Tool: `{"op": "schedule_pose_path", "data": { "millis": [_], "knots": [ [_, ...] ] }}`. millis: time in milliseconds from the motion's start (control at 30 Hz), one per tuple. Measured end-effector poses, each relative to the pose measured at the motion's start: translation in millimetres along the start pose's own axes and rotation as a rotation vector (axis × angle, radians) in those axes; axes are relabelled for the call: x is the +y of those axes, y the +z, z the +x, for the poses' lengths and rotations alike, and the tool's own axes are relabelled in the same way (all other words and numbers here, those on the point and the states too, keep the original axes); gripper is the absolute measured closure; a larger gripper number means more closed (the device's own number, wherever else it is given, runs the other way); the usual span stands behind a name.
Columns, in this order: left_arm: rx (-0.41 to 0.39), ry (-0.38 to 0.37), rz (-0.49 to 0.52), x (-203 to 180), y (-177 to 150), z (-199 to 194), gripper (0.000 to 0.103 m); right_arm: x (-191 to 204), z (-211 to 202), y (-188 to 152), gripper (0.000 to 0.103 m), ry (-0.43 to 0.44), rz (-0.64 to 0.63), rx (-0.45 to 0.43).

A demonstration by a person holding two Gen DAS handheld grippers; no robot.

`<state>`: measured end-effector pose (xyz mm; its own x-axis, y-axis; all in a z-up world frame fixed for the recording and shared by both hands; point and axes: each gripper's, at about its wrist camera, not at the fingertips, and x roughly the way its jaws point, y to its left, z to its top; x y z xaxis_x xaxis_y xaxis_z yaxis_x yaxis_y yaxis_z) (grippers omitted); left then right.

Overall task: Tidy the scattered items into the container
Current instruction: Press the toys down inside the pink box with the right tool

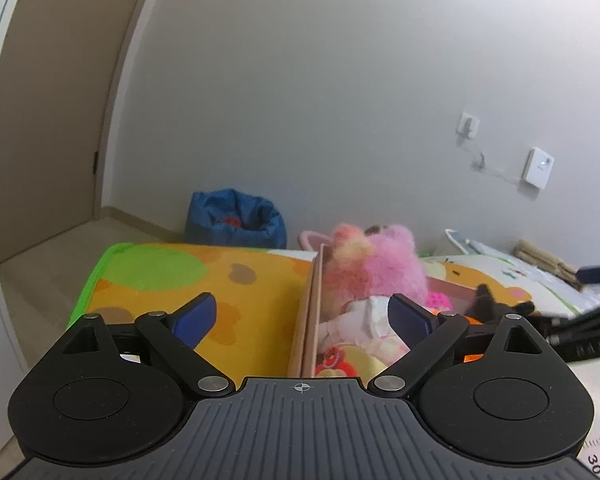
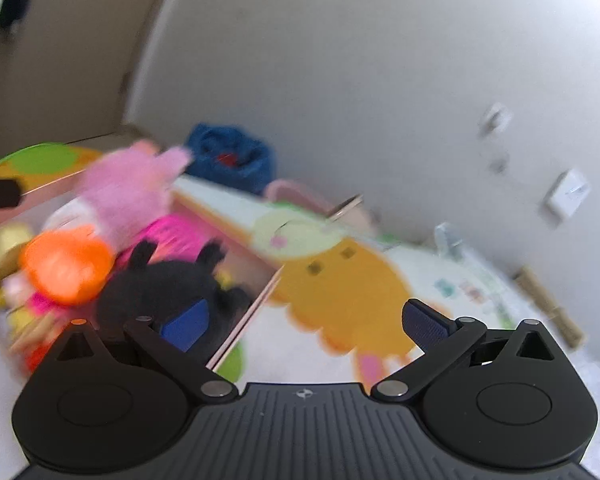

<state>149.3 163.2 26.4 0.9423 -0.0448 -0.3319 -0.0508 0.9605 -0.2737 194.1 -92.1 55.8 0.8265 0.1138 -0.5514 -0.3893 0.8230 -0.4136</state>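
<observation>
A shallow pink-walled box (image 1: 305,320) (image 2: 256,308) sits on a colourful play mat and holds several soft toys. A fluffy pink plush (image 1: 384,268) (image 2: 128,188) stands at its far end, with a white-dressed doll (image 1: 360,320) in front of it. A black plush (image 2: 164,284) and an orange toy (image 2: 66,266) lie in the box's near corner. My left gripper (image 1: 302,316) hangs open over the box's left wall, nothing between its fingers. My right gripper (image 2: 306,322) is open above the box's right wall and the mat, holding nothing. The right wrist view is motion-blurred.
The play mat (image 1: 204,280) (image 2: 340,292) runs left and right of the box. A crumpled blue bag (image 1: 236,220) (image 2: 232,156) sits by the grey wall behind it. Folded tan cloth (image 1: 544,258) lies at the mat's far right. A wall device (image 1: 537,168) hangs above. A door (image 1: 48,120) stands at left.
</observation>
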Motion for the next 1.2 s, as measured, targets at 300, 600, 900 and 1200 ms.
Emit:
{"op": "schedule_pose_path", "data": {
  "millis": [300, 600, 900, 1200],
  "knots": [
    [0.009, 0.017, -0.028, 2, -1, 3, 0.006, 23, -17, 25, 0.000, 0.112, 0.102, -0.115],
    [0.033, 0.005, -0.065, 11, -1, 3, 0.006, 50, 10, 13, 0.000, 0.053, -0.092, -0.019],
    [0.036, -0.027, -0.008, -1, -6, 1, 0.005, 61, 20, 14, 0.000, 0.057, -0.092, -0.002],
    [0.073, -0.046, 0.014, -7, -11, 4, 0.005, 2, -12, 31, 0.000, 0.087, 0.135, -0.091]
  ]
}}
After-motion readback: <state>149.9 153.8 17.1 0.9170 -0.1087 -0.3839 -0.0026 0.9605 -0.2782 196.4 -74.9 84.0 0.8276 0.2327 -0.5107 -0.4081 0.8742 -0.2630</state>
